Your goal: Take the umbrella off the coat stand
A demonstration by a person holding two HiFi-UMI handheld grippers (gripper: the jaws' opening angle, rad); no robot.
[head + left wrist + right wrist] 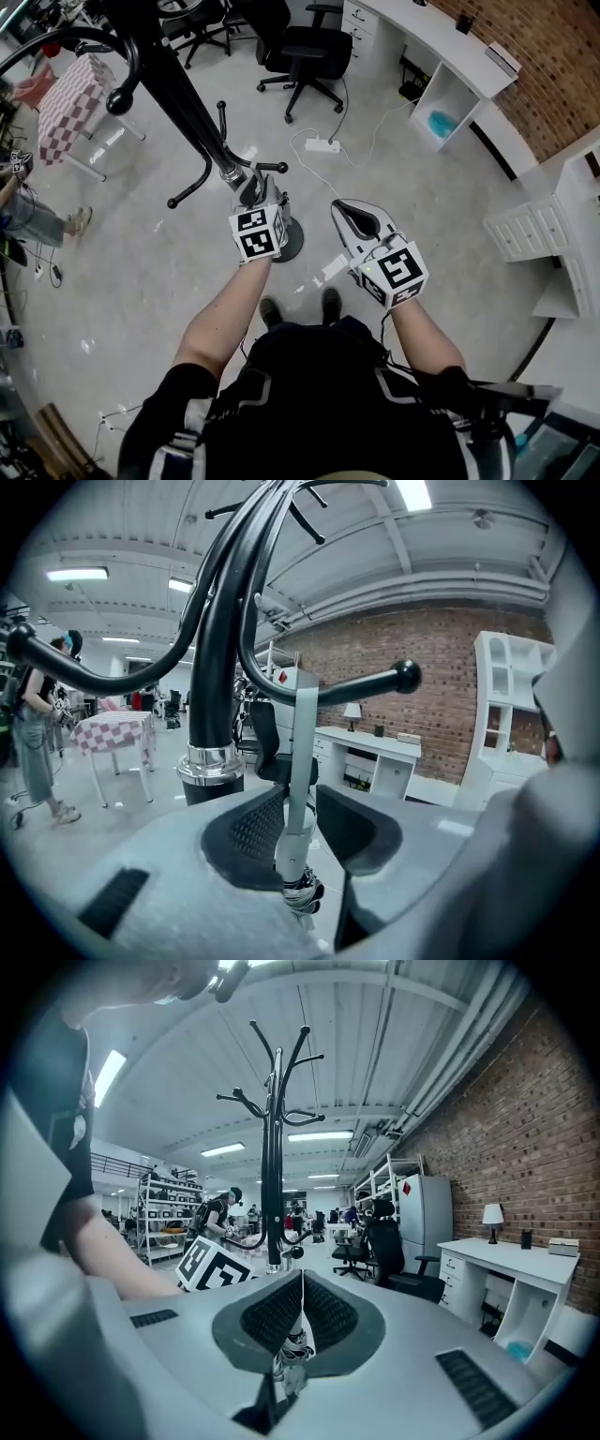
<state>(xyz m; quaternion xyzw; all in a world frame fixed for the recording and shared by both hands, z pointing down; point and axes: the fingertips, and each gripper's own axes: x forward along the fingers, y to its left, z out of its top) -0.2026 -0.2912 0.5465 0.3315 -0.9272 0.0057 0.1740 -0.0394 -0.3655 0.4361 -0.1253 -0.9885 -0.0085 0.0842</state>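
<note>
The black coat stand [178, 94] rises beside me, its round base [289, 242] on the floor. In the left gripper view its pole [214, 696] stands just left of the jaws. A knob-tipped hook arm [406, 676] crosses above them. A slim pale grey-green length of the umbrella [302, 752] hangs upright under that arm. My left gripper [300, 803] is open, with the umbrella between its pads. In the head view the left gripper [251, 192] is by the pole and hides the umbrella. My right gripper [345, 212] is a little to the right, shut and empty [302, 1281].
A black office chair [309, 52] and a white power strip [322, 144] with its cable are beyond the stand. A checked-cloth table [70, 98] and a person [28, 216] are at the left. White desks [450, 56] and a drawer unit [530, 230] line the brick wall at the right.
</note>
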